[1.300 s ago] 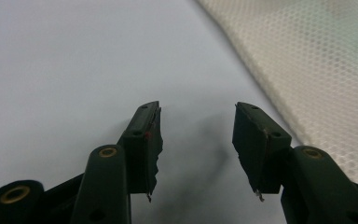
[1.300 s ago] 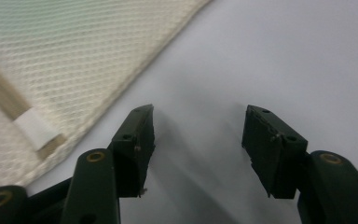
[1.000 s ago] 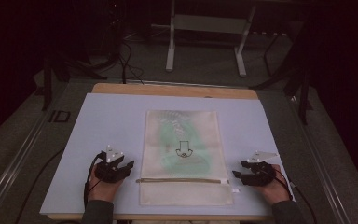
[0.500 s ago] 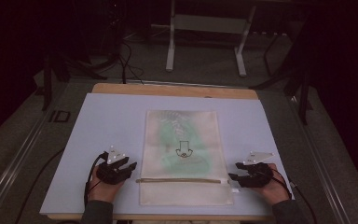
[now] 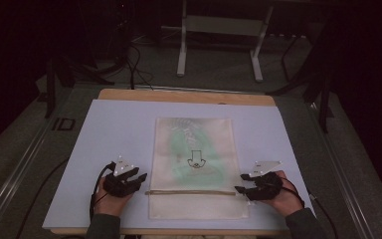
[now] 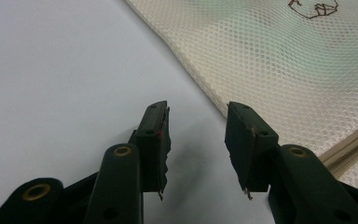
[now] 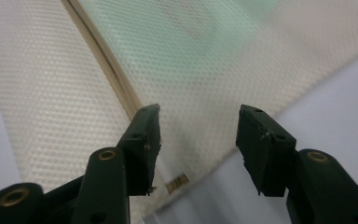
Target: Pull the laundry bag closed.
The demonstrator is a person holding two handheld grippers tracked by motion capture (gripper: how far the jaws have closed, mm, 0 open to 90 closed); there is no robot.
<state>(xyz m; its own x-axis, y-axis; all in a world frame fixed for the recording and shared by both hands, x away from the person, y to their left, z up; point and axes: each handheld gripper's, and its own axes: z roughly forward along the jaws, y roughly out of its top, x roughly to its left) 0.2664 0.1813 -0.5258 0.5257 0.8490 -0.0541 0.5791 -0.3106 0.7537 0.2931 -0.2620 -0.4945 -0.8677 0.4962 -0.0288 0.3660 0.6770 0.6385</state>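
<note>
Fingers (image 6: 156, 135) of both grippers apart, just been closing, nothing between; flanking mesh bag (image 5: 194, 149) zipper (image 5: 194, 192).

mesh bag (image 5: 194, 164) flat on table (image 5: 104, 129), tools (image 5: 129, 180) flanking it

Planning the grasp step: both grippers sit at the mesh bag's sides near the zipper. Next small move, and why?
Probably ease the right gripper inward over the mesh bag edge at the zipper end. Both sets of jaws have just been closing a little but stand open with nothing pinched. In the right gripper view the bag's edge and zipper end lie just ahead; the left gripper sits over bare table beside the bag.
</note>
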